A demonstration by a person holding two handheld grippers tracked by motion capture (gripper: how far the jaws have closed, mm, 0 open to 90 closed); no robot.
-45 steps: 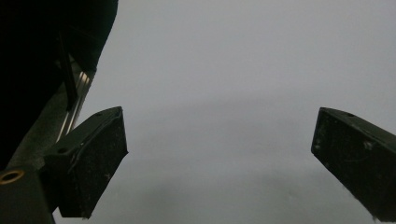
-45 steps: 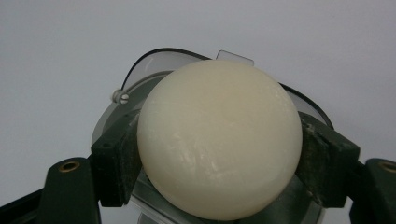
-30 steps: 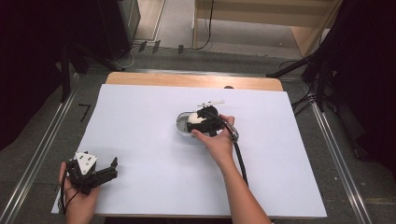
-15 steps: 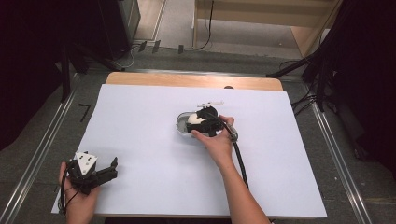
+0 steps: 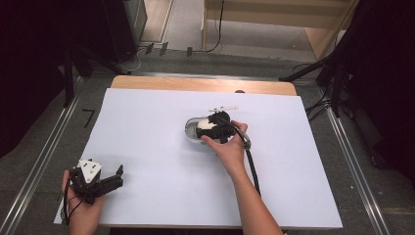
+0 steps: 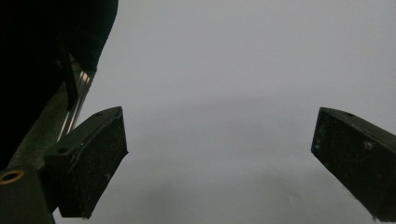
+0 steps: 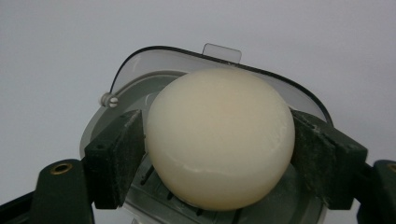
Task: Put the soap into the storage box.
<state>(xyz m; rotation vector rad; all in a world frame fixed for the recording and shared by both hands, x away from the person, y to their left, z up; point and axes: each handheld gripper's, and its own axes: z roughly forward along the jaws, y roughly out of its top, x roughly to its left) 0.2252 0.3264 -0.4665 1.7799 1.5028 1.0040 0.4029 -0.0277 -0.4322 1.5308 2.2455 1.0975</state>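
Centre-table, the right gripper (image 7: pixel 219 154), jaws just easing apart, brackets a cream soap bar (image 7: pixel 219 137) over its dish (image 7: pixel 140 70). Well away from the dish, the left gripper (image 6: pixel 219 158) gapes wide over white paper (image 5: pixel 147 127).

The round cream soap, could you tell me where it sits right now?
In the right gripper view the soap sits between the right gripper jaws, over the grey dish; the high view puts that dish mid-table on the white sheet.

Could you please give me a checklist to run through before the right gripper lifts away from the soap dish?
1. Soap inside the soap dish: ok.
2. Right gripper jaws have just been opening with the soap between them; pads clear of it: not ok, both look in contact.
3. Dish flat on the table: ok.
4. Lid open behind the soap: ok.
5. Left gripper open and well aside: ok.
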